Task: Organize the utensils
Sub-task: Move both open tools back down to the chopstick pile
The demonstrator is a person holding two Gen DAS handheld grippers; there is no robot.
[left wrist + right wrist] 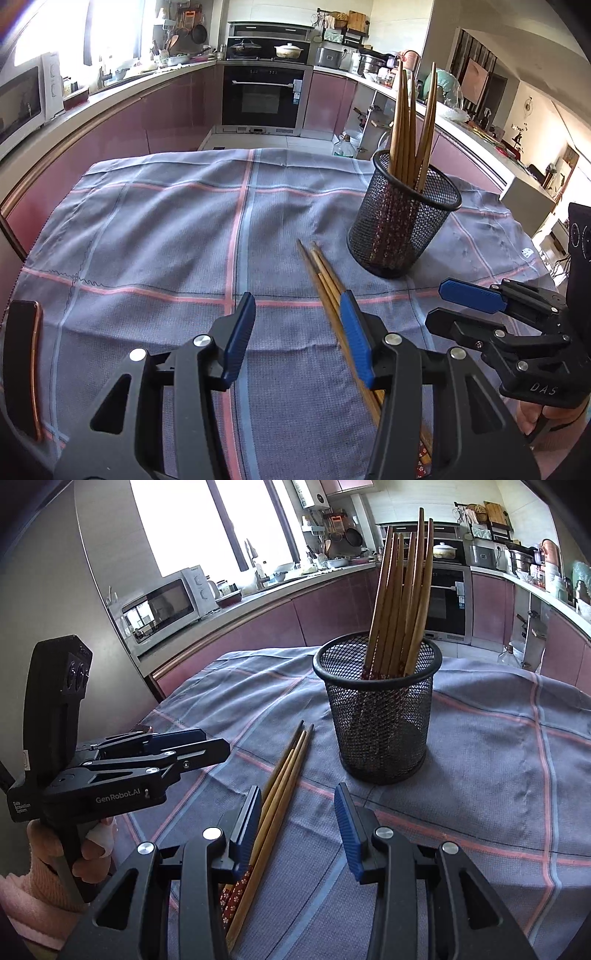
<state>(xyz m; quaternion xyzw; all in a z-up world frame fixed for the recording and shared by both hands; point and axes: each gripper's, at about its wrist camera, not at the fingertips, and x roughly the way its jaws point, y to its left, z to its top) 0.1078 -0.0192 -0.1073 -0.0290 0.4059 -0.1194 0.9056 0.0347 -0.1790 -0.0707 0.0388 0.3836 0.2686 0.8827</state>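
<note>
A black mesh cup (402, 221) stands on the checked cloth and holds several wooden chopsticks (406, 122); it also shows in the right wrist view (380, 716). Several loose chopsticks (325, 280) lie flat on the cloth in front of the cup, also in the right wrist view (284, 771). My left gripper (295, 336) is open and empty, its right finger next to the loose chopsticks. My right gripper (299, 830) is open and empty, its left finger beside the same chopsticks. Each gripper shows in the other's view: the right one (469, 306) and the left one (207, 746).
A grey-blue checked cloth (166, 236) covers the table. A dark phone (22, 365) lies at the cloth's left edge. Kitchen counters, a microwave (166, 605) and an oven (266, 96) stand beyond the table.
</note>
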